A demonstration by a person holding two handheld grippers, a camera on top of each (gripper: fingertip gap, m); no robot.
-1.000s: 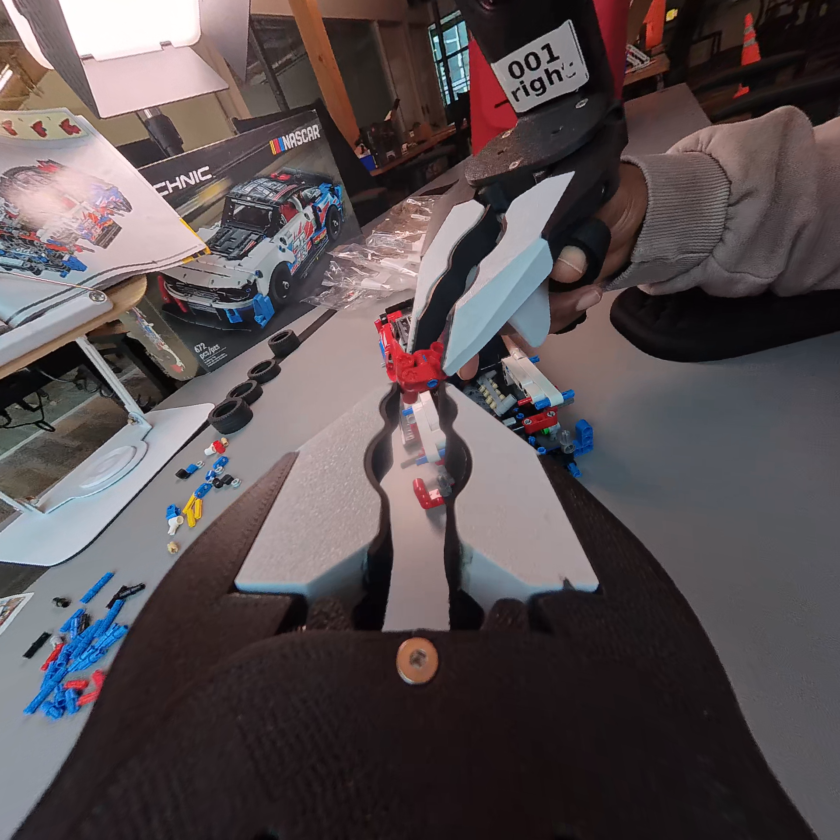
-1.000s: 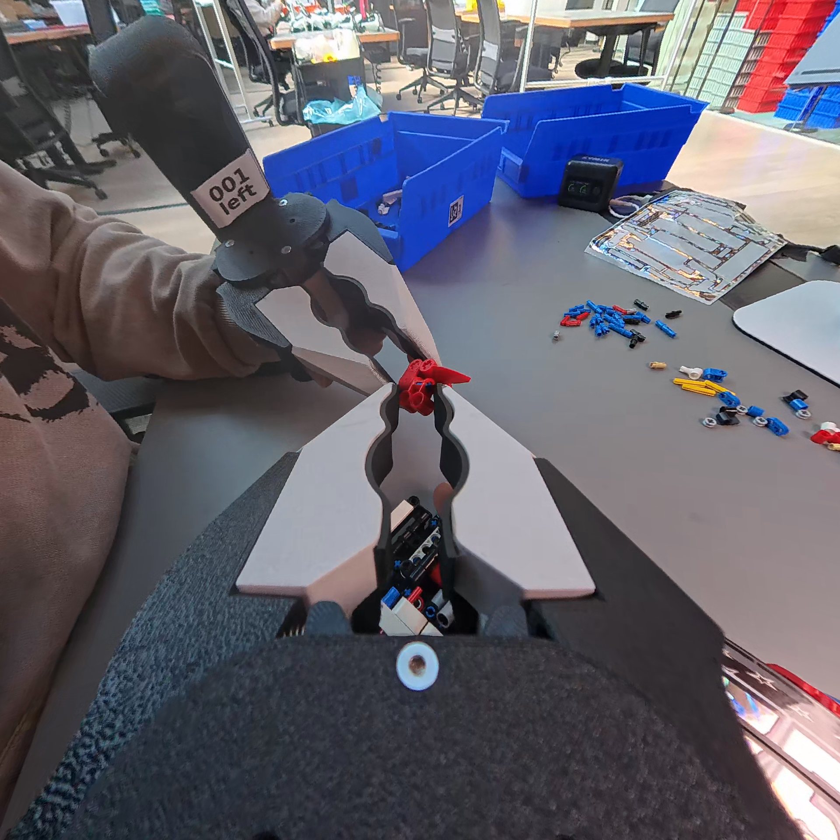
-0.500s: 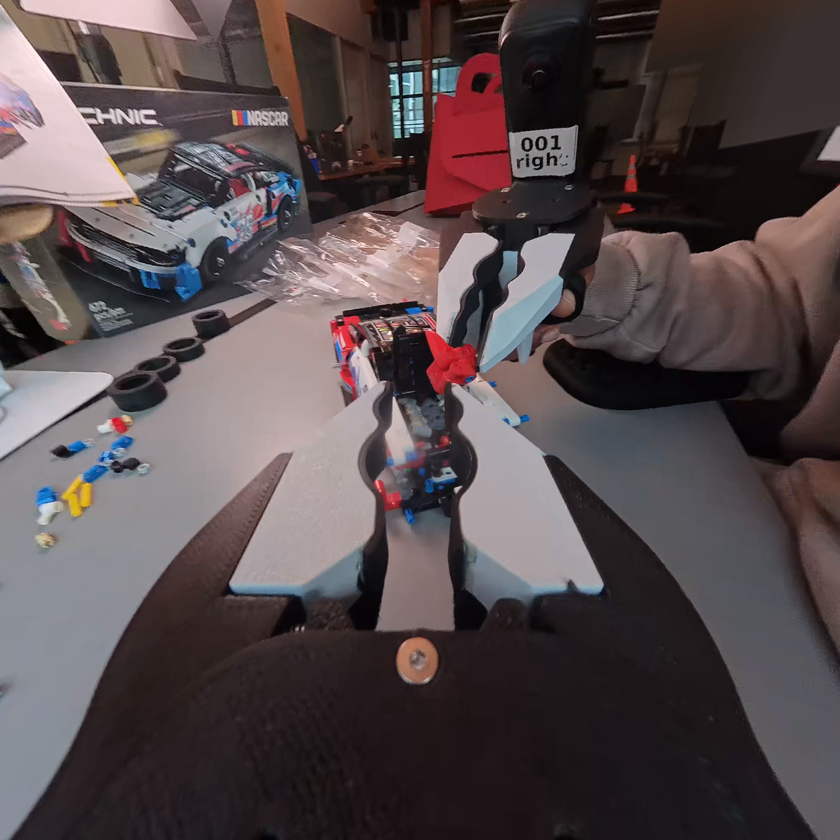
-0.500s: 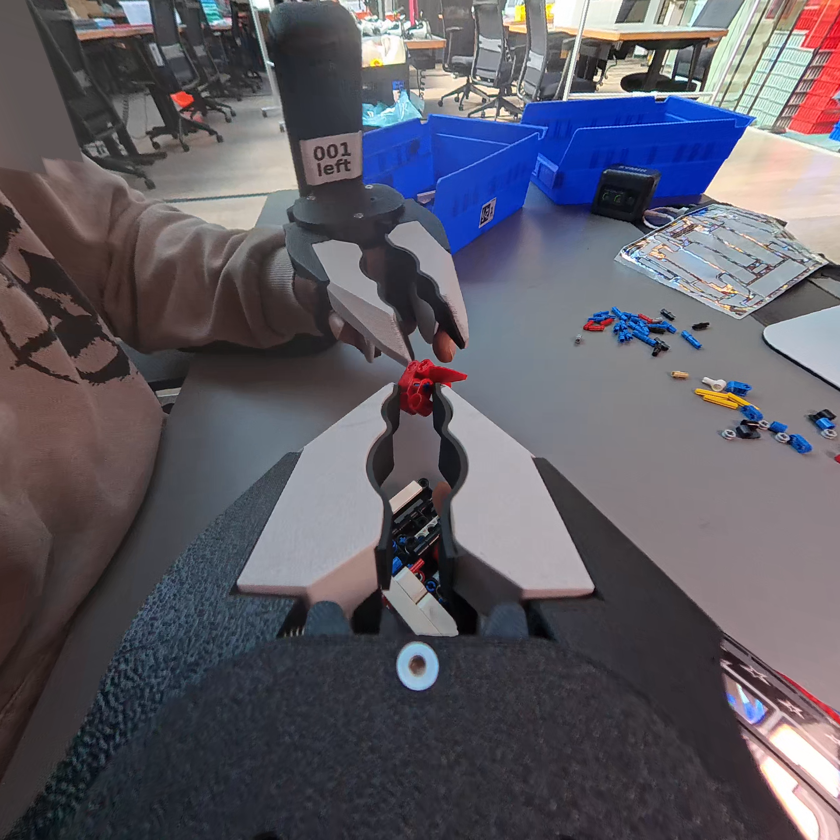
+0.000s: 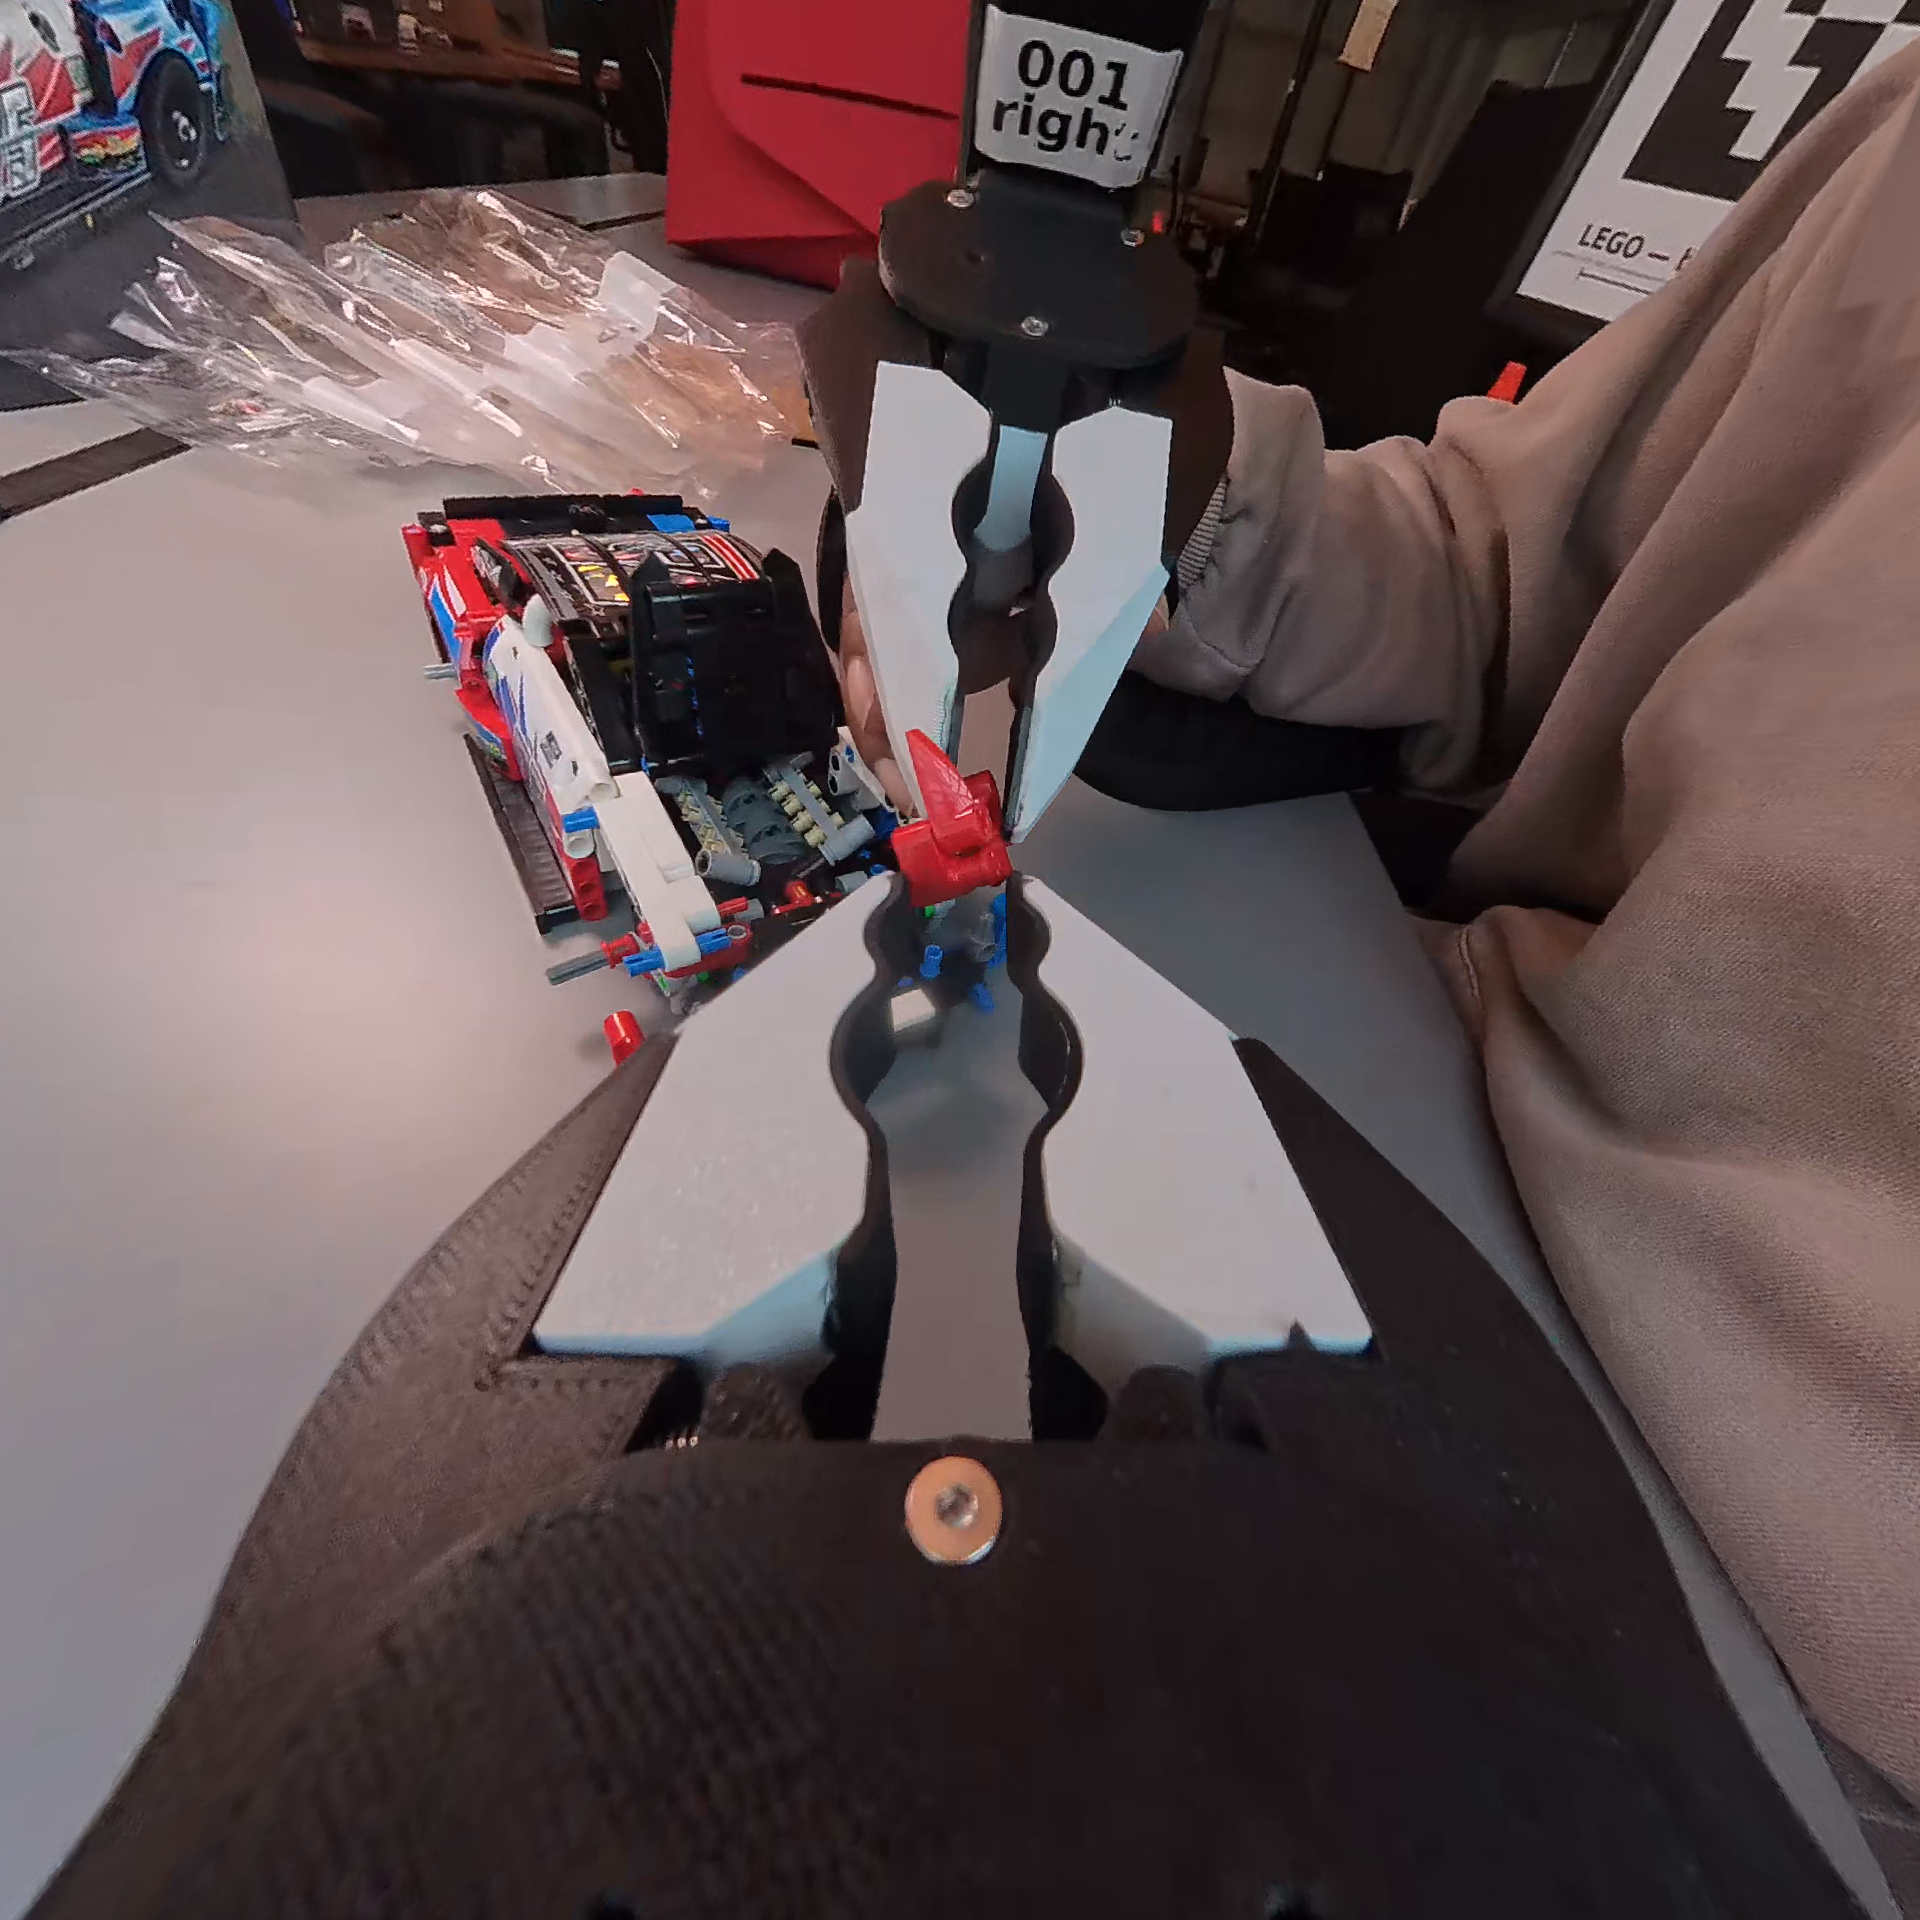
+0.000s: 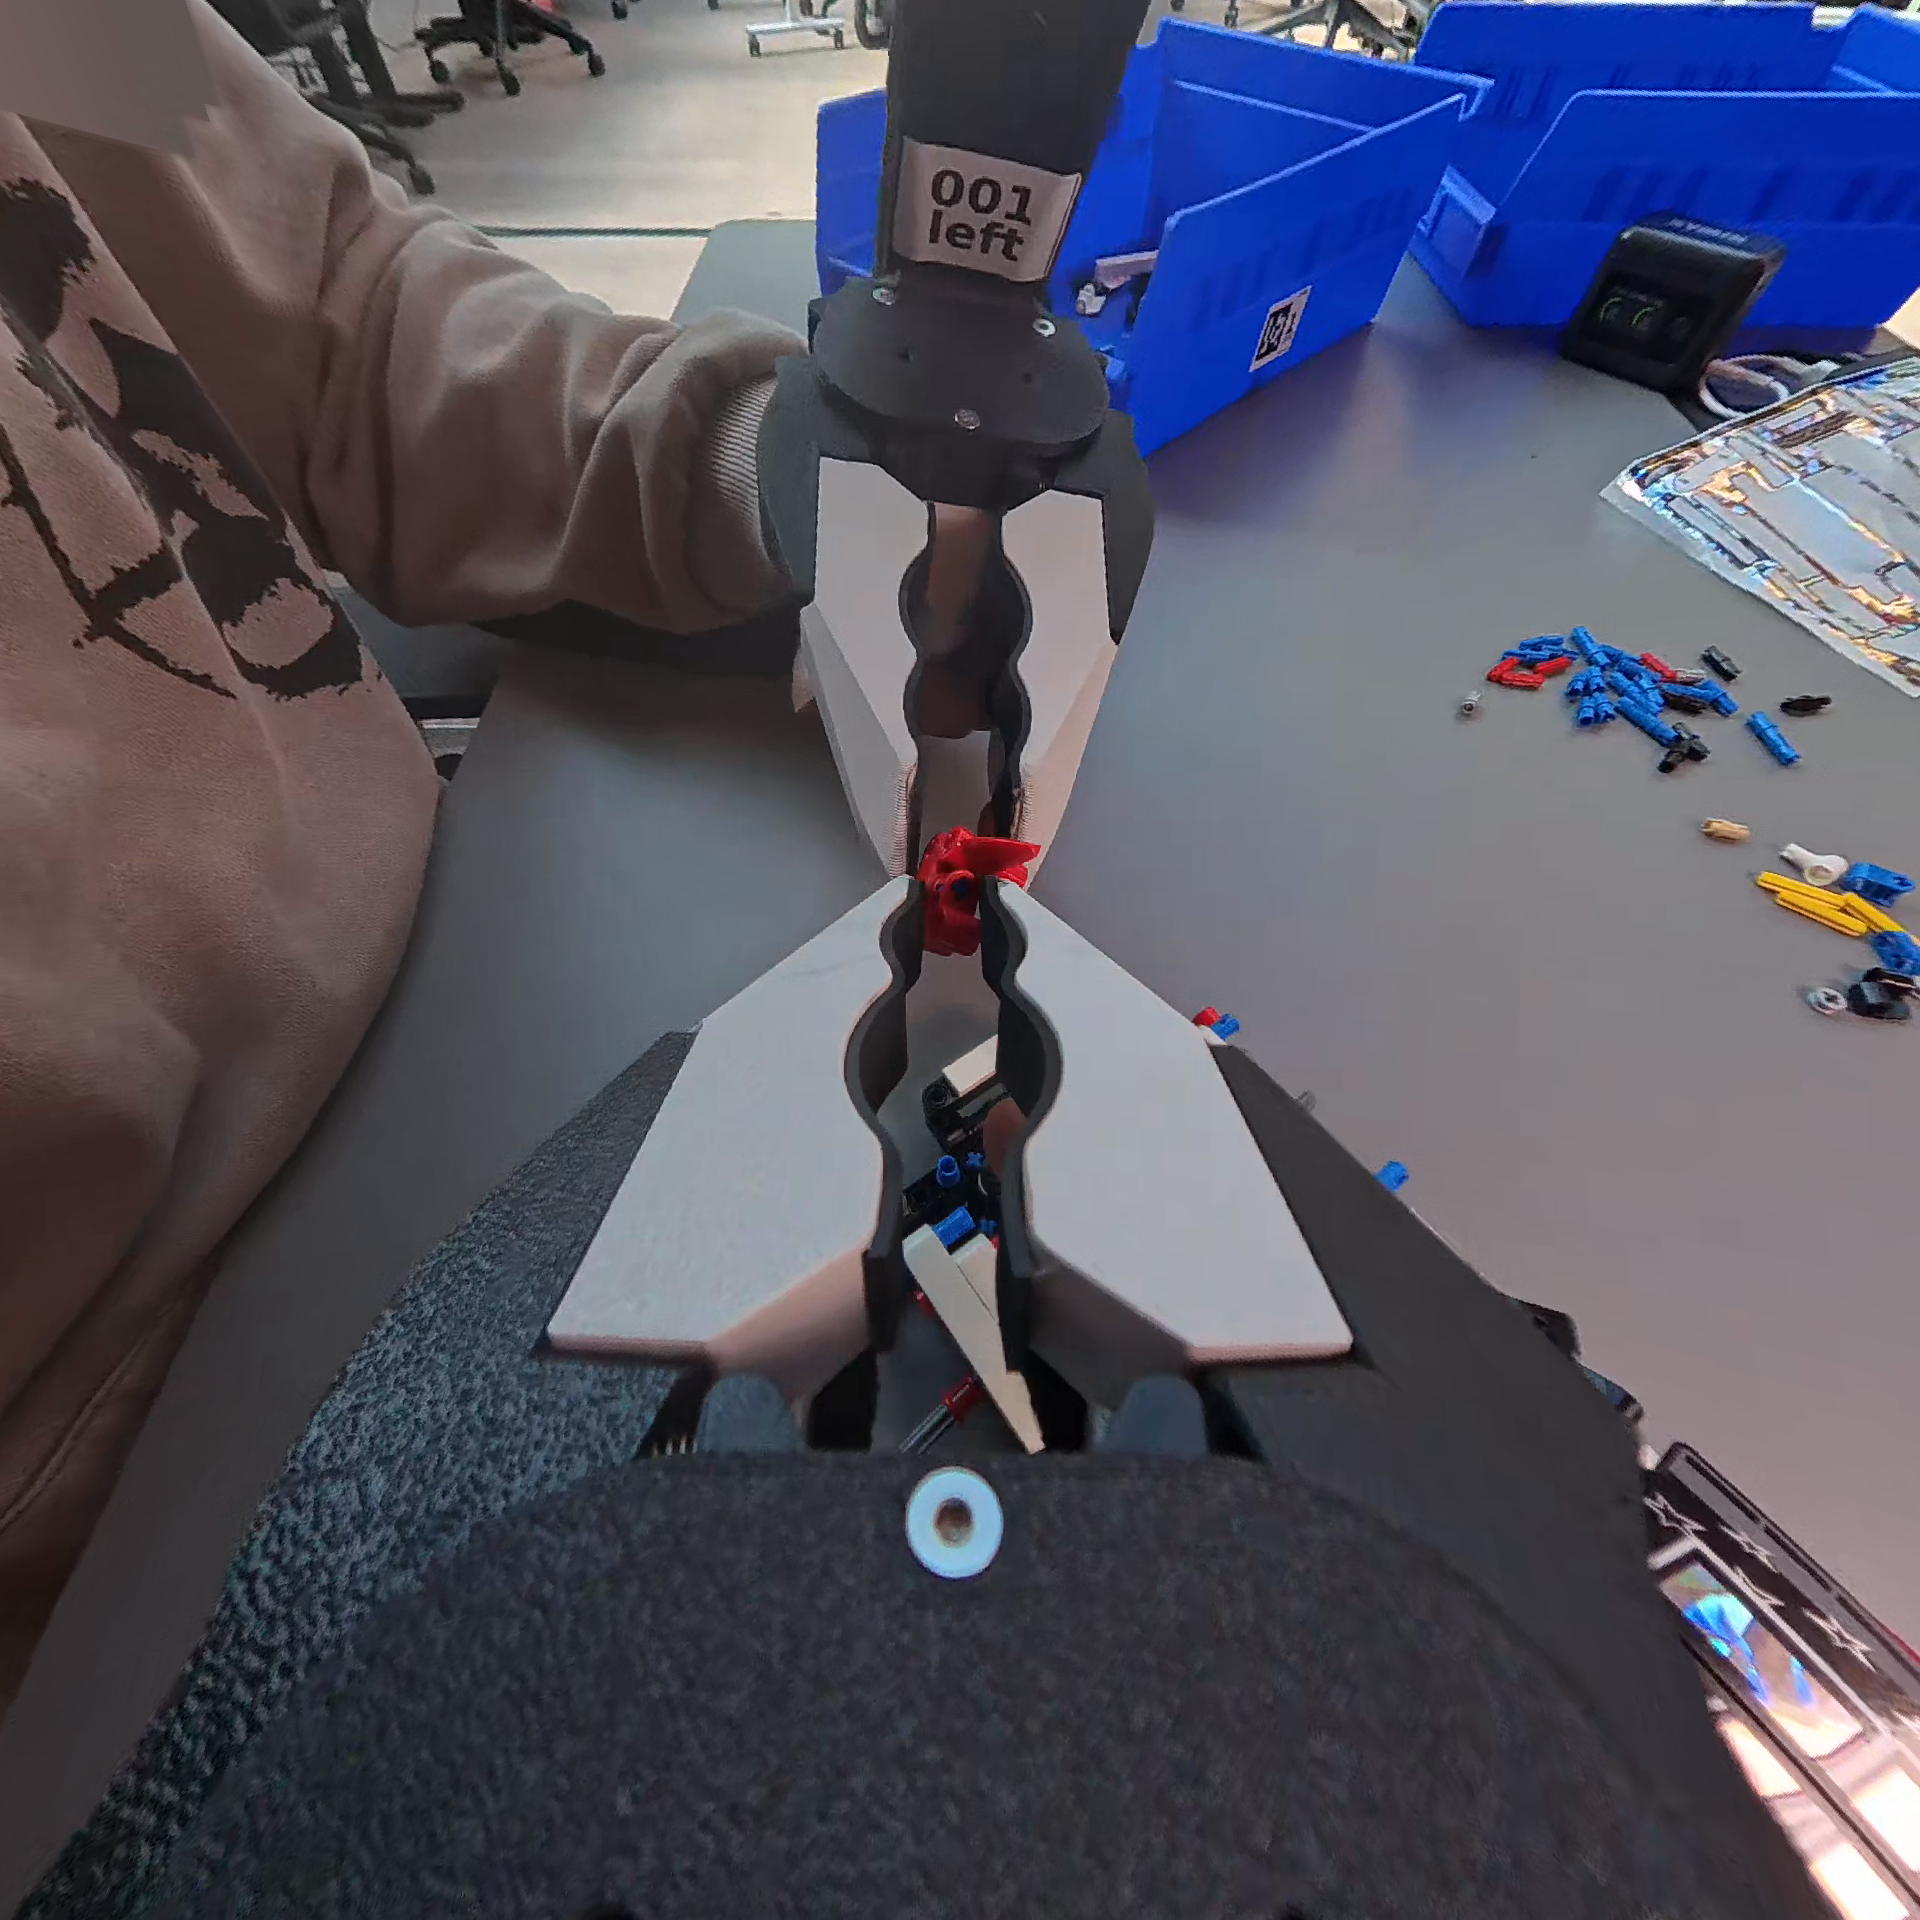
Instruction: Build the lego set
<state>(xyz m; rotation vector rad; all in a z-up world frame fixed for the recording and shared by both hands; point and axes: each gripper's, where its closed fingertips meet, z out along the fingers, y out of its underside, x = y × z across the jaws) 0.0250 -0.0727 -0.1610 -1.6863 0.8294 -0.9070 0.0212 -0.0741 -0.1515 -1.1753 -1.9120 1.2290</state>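
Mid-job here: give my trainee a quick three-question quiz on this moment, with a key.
1. True or false: the red piece rests on the table.
2. Which gripper grips the red piece: A left gripper, B right gripper?
3. Fill in: the loose blue pins lie in front of a blue ____.

Key: 1 false, held above the car model. 2 B. 3 bin.

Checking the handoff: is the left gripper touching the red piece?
Cannot tell. In the right wrist view, the left gripper's tips meet the red piece, but blur hides contact.
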